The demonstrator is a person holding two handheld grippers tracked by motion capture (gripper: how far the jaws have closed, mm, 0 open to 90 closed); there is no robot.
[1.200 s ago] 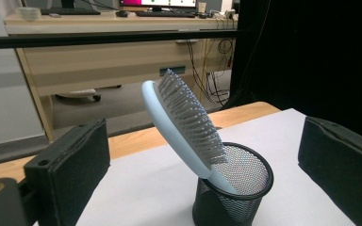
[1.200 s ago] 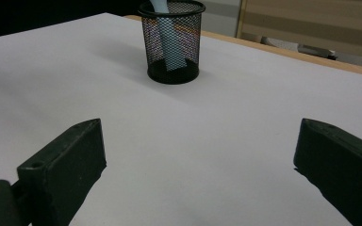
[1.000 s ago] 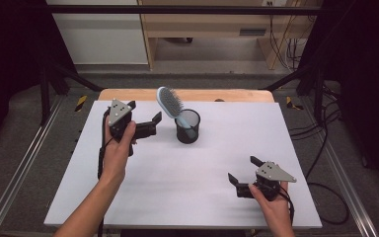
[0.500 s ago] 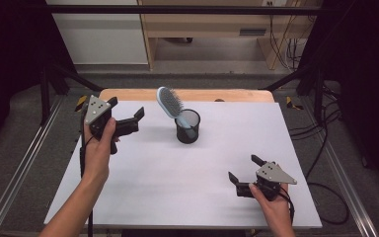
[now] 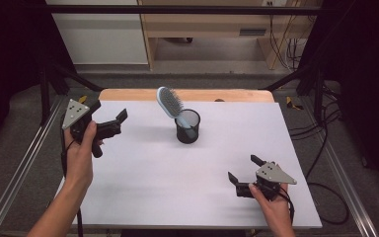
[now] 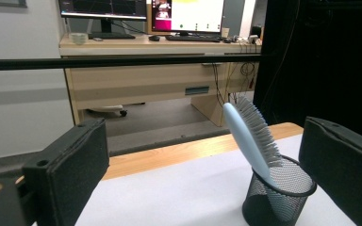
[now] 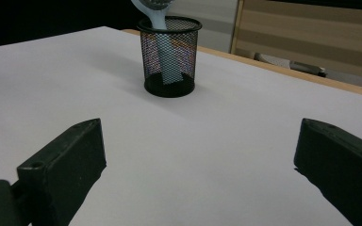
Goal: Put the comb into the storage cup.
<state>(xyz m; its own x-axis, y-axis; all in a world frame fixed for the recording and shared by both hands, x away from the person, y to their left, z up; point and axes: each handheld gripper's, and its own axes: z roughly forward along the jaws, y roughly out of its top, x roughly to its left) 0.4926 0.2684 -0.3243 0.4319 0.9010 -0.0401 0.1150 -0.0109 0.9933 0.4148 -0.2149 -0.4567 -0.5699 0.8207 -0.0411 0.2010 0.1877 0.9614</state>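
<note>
White table (image 5: 143, 187): hairbrush (image 5: 169, 101) tilted in mesh cup (image 5: 188, 126); left gripper (image 5: 119, 122), right gripper (image 5: 243, 172) wide (empty).

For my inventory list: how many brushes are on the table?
1. The brush stands tilted in the mesh cup, handle down, at the table's far middle. None seems hidden.

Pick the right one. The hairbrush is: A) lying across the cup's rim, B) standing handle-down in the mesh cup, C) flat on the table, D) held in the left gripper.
B: the hairbrush leans with its handle down inside the mesh cup, bristled head sticking out above the rim; both the left gripper and the right gripper are open and well away from it.
</note>
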